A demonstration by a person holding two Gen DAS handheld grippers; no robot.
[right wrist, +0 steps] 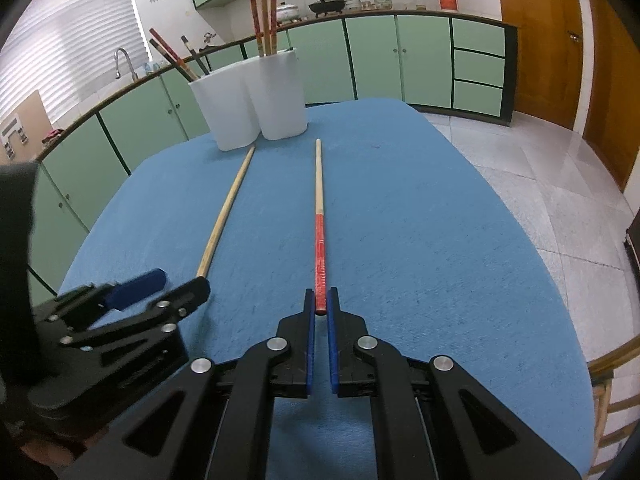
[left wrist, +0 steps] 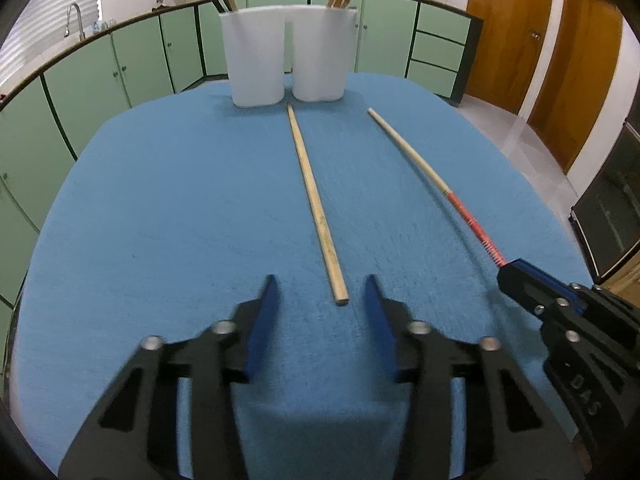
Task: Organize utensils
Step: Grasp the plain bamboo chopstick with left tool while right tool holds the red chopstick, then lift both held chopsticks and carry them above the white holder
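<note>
My left tongs [left wrist: 320,292] stand spread, pads clear of the plain chopstick [left wrist: 316,212], whose near end lies between them on the blue bench [left wrist: 160,200]. My right tongs [right wrist: 321,300] pinch the red-handled chopstick [right wrist: 319,208]. Two white holders [left wrist: 286,56] stand at the bench's far edge.

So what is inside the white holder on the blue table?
The white holder has two compartments: dark and red-topped chopsticks lean in the left one, red-and-wood chopsticks stand in the right. Their lower ends are hidden by its walls.
</note>
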